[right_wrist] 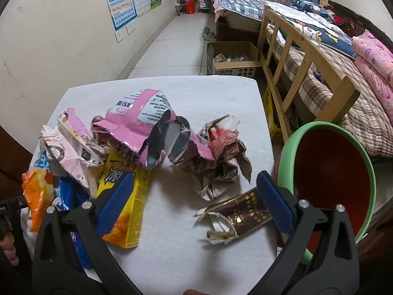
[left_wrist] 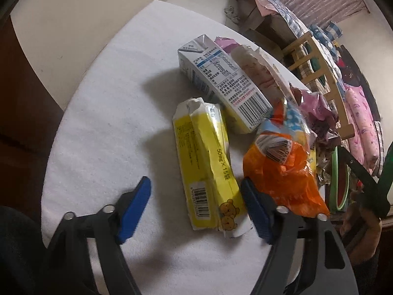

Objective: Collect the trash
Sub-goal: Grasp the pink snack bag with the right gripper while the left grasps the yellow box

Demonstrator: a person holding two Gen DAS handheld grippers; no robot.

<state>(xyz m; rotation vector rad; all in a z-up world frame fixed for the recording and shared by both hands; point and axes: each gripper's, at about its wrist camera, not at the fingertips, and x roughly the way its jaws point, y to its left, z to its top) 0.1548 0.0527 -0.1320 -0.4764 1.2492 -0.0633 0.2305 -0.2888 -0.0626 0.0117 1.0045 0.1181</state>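
Observation:
Trash lies on a white table (left_wrist: 103, 127). In the left wrist view my left gripper (left_wrist: 196, 211) is open, its blue pads on either side of the near end of a crumpled yellow box (left_wrist: 208, 167). Beyond it lie a white carton (left_wrist: 221, 78) and an orange wrapper (left_wrist: 280, 172). In the right wrist view my right gripper (right_wrist: 196, 204) is open above the table (right_wrist: 172, 241), near a torn brown wrapper (right_wrist: 240, 213). A crumpled paper wad (right_wrist: 218, 162), a pink bag (right_wrist: 142, 123) and a yellow packet (right_wrist: 127, 206) lie ahead.
A green-rimmed red basin (right_wrist: 336, 172) stands off the table's right edge and shows in the left wrist view (left_wrist: 340, 184). A wooden bed frame (right_wrist: 307, 56) with bedding stands at the right, a cardboard box (right_wrist: 233, 59) on the floor behind the table. A wall runs along the left.

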